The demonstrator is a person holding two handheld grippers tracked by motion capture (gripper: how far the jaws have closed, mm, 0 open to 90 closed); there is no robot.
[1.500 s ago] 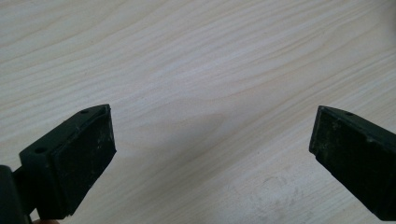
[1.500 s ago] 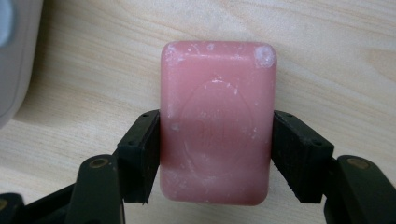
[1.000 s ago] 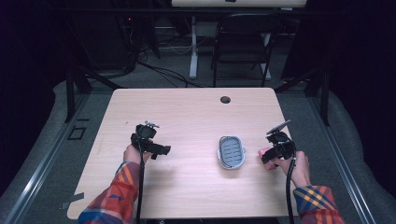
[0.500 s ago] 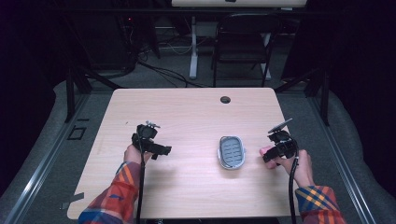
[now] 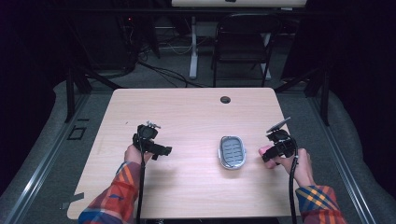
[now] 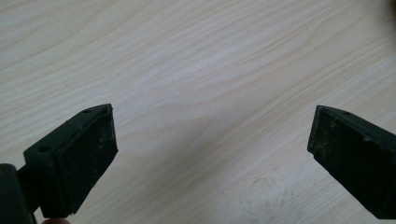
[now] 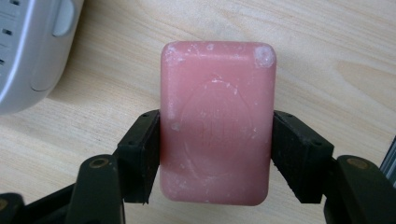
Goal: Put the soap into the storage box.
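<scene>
The pick-up looks done — the right hand-held gripper point(image 7: 215, 140) is clamped on the pink soap bar point(image 7: 215, 123) just right of the empty grey soap dish point(image 5: 232, 152) on the tabletop point(image 5: 187, 112) — while placing it remains, the left hand-held gripper point(image 6: 210, 154) wide open, holding nothing.

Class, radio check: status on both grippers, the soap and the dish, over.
Right gripper shut on pink soap bar. Left gripper open, over bare table. Grey soap dish empty, path clear.
</scene>
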